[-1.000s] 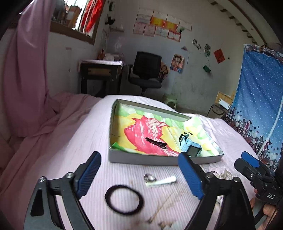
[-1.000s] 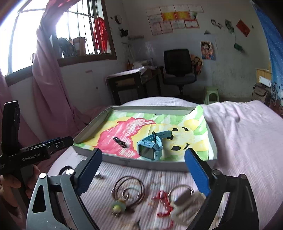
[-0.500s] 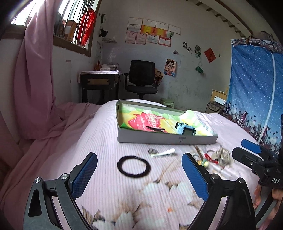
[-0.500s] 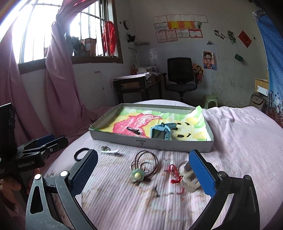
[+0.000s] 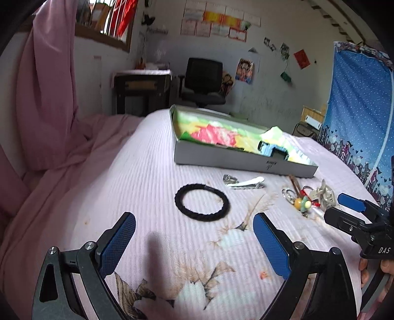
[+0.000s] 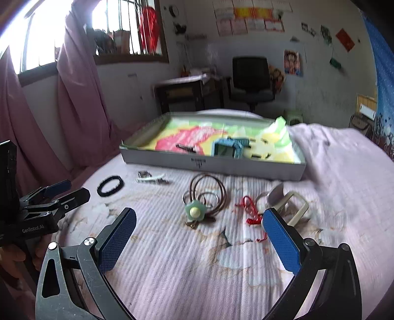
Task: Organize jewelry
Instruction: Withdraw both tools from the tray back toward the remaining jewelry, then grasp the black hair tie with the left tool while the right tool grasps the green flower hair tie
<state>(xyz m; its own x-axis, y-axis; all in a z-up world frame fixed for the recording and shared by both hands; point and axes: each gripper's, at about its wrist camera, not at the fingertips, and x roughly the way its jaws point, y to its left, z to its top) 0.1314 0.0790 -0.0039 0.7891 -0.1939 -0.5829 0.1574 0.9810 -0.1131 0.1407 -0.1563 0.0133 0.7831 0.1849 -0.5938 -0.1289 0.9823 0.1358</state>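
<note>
Daylight comes through a barred window [image 6: 128, 27] hung with pink curtains [image 6: 73, 98]. A black office chair [image 6: 253, 73] stands beside a dark desk [image 6: 184, 91] against the grey wall [image 6: 320, 81], which carries posters [image 6: 248, 21].

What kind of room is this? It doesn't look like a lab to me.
Most likely a lived-in bedroom at home: the work surface is a bed with a pink quilted bedspread, pink curtains hang by a barred window, and a desk with an office chair stands by the wall.
</note>
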